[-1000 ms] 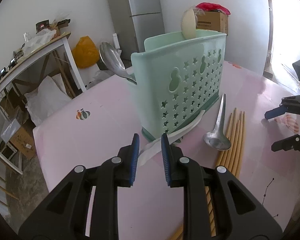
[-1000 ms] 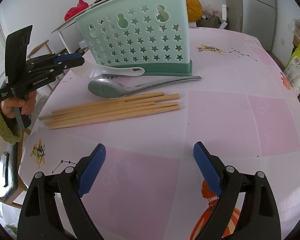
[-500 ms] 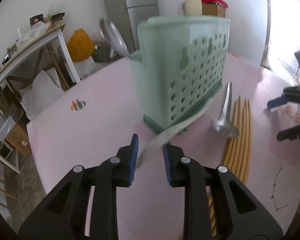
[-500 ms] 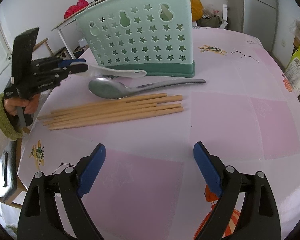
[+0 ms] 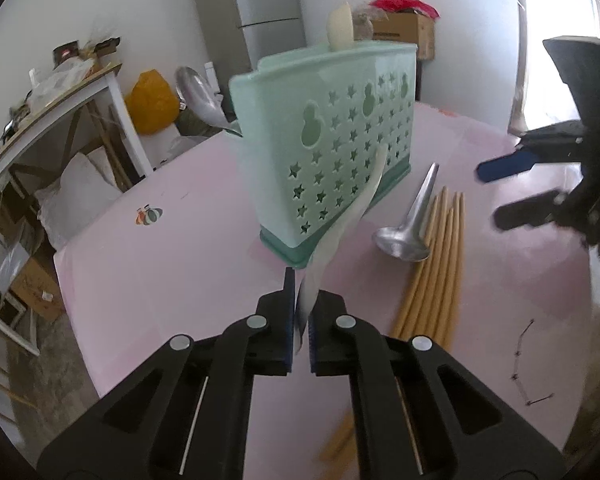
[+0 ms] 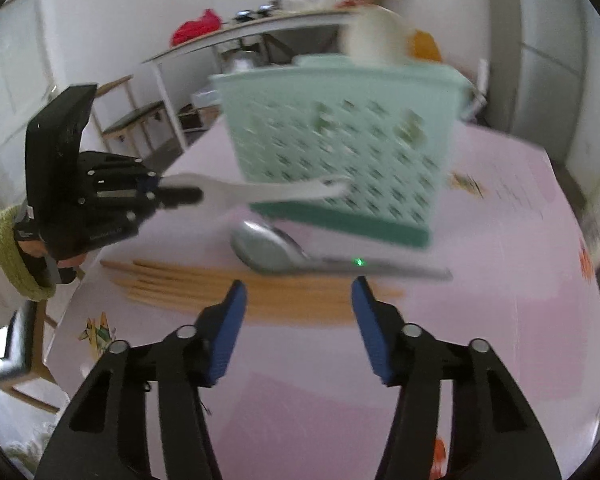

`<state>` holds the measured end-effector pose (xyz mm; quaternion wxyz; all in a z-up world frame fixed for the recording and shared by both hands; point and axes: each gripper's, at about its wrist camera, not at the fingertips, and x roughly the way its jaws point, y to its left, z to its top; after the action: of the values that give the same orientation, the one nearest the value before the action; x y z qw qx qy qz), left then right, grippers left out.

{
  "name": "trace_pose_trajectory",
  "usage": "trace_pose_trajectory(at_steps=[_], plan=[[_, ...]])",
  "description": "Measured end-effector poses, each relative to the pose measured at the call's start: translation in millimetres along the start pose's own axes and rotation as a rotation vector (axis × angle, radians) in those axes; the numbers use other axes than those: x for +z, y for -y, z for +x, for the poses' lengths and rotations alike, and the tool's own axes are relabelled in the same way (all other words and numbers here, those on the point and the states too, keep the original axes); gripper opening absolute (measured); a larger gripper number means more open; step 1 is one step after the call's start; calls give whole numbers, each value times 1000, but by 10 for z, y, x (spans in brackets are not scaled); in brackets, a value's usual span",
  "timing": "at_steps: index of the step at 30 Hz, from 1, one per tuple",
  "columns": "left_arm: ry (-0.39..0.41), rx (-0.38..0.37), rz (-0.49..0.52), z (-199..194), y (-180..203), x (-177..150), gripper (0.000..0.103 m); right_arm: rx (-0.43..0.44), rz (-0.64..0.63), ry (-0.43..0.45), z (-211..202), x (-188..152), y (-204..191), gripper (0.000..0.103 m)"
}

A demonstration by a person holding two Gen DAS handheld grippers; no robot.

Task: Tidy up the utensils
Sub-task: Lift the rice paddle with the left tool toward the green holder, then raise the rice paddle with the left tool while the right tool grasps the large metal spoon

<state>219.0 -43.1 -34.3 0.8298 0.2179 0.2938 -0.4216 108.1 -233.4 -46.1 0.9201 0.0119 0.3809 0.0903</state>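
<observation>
A lived-in home, most likely a kitchen or dining corner; a tall grey refrigerator (image 5: 260, 4) stands against the white wall at 12 o'clock in the left wrist view; a desk (image 5: 172, 256) under a pink printed cloth carries a mint-green utensil caddy (image 5: 332, 136), a metal spoon (image 5: 408, 228) and wooden chopsticks (image 5: 436, 256); at 9 o'clock a white side table (image 5: 80, 92) is piled with clutter, sacks and bags heaped beneath it; a yellow bag (image 5: 152, 100) slumps on the floor at 11 o'clock; a cardboard box (image 5: 408, 36) with something red on top sits at 1 o'clock; daylight pours through a doorway or window (image 5: 556, 40) at 2 o'clock.
</observation>
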Motion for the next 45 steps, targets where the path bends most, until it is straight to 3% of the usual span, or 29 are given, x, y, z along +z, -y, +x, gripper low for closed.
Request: trace_pose_trajectory(at_steps=[6,14,21,29,36,41,45], plan=[[14,-13,-105,-140,-45,-26,4,-47,-156,-26,346,158,-371,31],[15,-9,-171,-193,-60,-75,4,-108,-240,-89,706,213,-581,25],[16,-8,-206,-219,-74,-103,4,-200,-292,-91,849,233,-714,11],[41,33,-253,-433,-70,-74,4,-215,-279,-10,549,248,-627,5],[87,115,-260,-915,22,75,2,-206,-194,82,38,256,-369,3],[66,201,-201,-1202,76,353,2,-184,-117,145,-275,208,-158,3],[-13,273,-91,-1233,157,638,2,-176,-89,184,-422,199,-51,3]])
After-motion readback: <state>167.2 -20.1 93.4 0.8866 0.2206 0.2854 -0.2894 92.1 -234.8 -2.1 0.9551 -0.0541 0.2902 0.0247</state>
